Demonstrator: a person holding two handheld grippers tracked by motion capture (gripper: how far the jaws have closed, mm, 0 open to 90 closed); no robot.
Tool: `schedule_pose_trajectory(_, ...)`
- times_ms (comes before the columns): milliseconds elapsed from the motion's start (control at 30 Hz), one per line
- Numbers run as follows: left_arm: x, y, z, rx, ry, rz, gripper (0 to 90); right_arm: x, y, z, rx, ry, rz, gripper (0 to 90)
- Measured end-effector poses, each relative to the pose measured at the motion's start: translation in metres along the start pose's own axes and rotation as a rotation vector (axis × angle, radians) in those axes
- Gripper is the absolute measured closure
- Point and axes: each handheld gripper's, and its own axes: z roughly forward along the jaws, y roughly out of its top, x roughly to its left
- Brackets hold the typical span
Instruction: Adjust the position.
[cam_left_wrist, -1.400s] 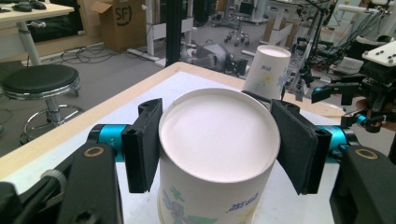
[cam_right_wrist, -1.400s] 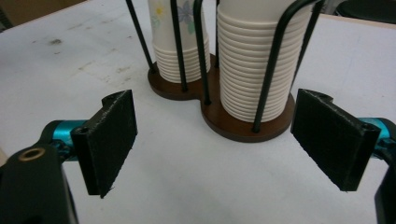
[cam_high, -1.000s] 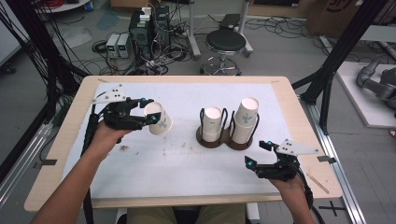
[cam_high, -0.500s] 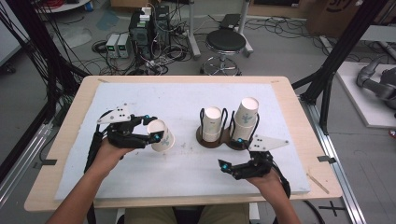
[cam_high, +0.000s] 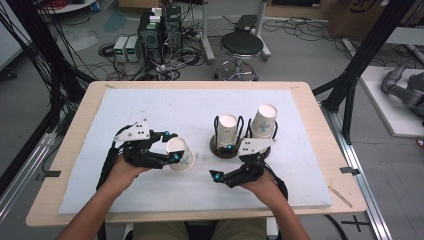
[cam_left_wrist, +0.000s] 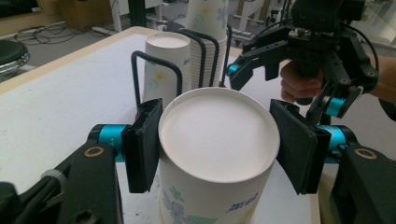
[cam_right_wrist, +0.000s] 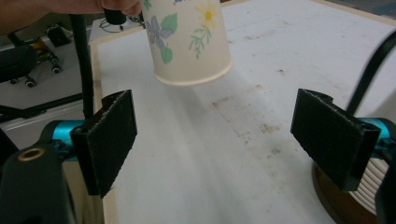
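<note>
**Left gripper carrying a paper cup; right gripper spread beside the cup rack**

Left gripper (cam_high: 170, 147) is pinching a paper cup (cam_high: 181, 154) for you, one black pad on each side of the cup wall just under the rim. In the left gripper view the cup (cam_left_wrist: 218, 154) is sitting between the pads with its white open mouth facing the camera. From above, the cup is lying tilted on its side, to the left of the cup rack (cam_high: 237, 145) and near it, over the white mat (cam_high: 165, 107).

Your right gripper (cam_high: 222, 175) is holding its jaws wide apart with nothing between them, just in front of the rack on your side. In the right gripper view its pads are framing bare mat (cam_right_wrist: 243, 154), and the floral-printed cup (cam_right_wrist: 187, 42) is hanging farther off, up and left of centre, clear of both pads.

Rack is a dark round base with black wire loops. It is holding two upright stacks of cups: a shorter stack (cam_high: 227, 131) on the left, a taller stack (cam_high: 263, 121) on the right.

Whether the held cup is touching the mat, I cannot tell.
</note>
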Motion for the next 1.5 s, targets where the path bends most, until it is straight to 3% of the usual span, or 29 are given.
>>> schedule_pose_trajectory(167,-0.005,0.001,0.010,0.008,-0.034,0.001,37.5,-0.001,0.004,0.016,0.002,0.039,-0.025,14.9)
schedule_pose_trajectory(700,-0.020,0.007,0.031,0.017,-0.107,0.028,37.8,0.006,0.009,0.041,0.007,0.111,-0.080,14.9)
schedule_pose_trajectory(900,-0.024,0.009,0.036,0.004,-0.140,0.033,37.8,0.007,0.008,0.044,-0.012,0.139,-0.072,15.0)
schedule_pose_trajectory(1033,-0.024,0.009,0.036,-0.009,-0.151,0.022,37.8,0.007,0.008,0.042,-0.025,0.136,-0.098,26.0)
schedule_pose_trajectory(1333,-0.023,0.009,0.034,-0.010,-0.158,0.027,37.5,0.007,0.007,0.040,-0.026,0.128,-0.118,29.4)
schedule_pose_trajectory(1500,-0.022,0.008,0.036,0.004,-0.165,0.024,35.8,0.008,0.008,0.039,0.009,0.121,-0.135,30.6)
